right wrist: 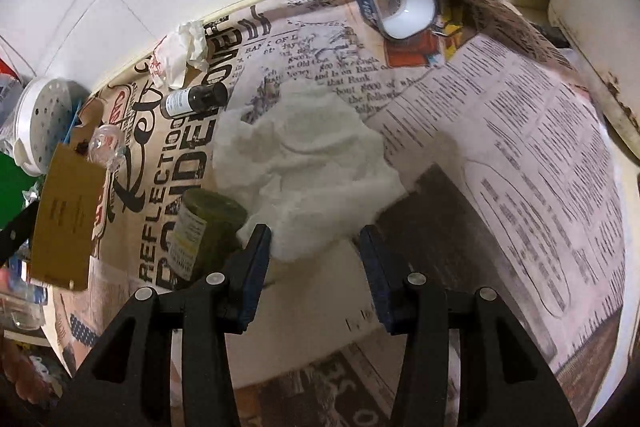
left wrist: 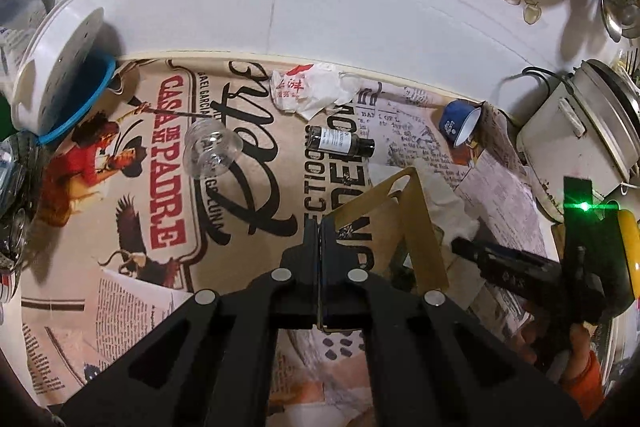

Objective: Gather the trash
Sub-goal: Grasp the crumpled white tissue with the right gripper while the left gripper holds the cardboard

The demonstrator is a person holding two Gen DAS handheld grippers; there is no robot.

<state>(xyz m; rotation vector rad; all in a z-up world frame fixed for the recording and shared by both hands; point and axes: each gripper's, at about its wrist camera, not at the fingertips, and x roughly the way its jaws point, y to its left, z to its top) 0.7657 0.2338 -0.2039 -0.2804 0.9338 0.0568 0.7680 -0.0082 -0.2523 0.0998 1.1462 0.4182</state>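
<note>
My left gripper point(left wrist: 320, 227) is shut on a flat brown cardboard piece point(left wrist: 416, 227) and holds it above the newspaper-covered counter; the cardboard also shows in the right wrist view point(right wrist: 66, 215). My right gripper point(right wrist: 316, 239) is open, its fingers on either side of the near edge of a crumpled white tissue point(right wrist: 304, 155). A crumpled white wrapper with red print point(left wrist: 308, 91) lies by the wall. A small dark bottle point(left wrist: 340, 141) lies on its side near it. A clear plastic cup point(left wrist: 212, 149) lies tipped over.
A green-lidded jar point(right wrist: 204, 227) stands just left of my right gripper. A blue and white mug point(right wrist: 400, 3) lies on its side at the back. A white perforated lid point(left wrist: 60, 59) leans at the left. A rice cooker point(left wrist: 580, 135) stands at the right.
</note>
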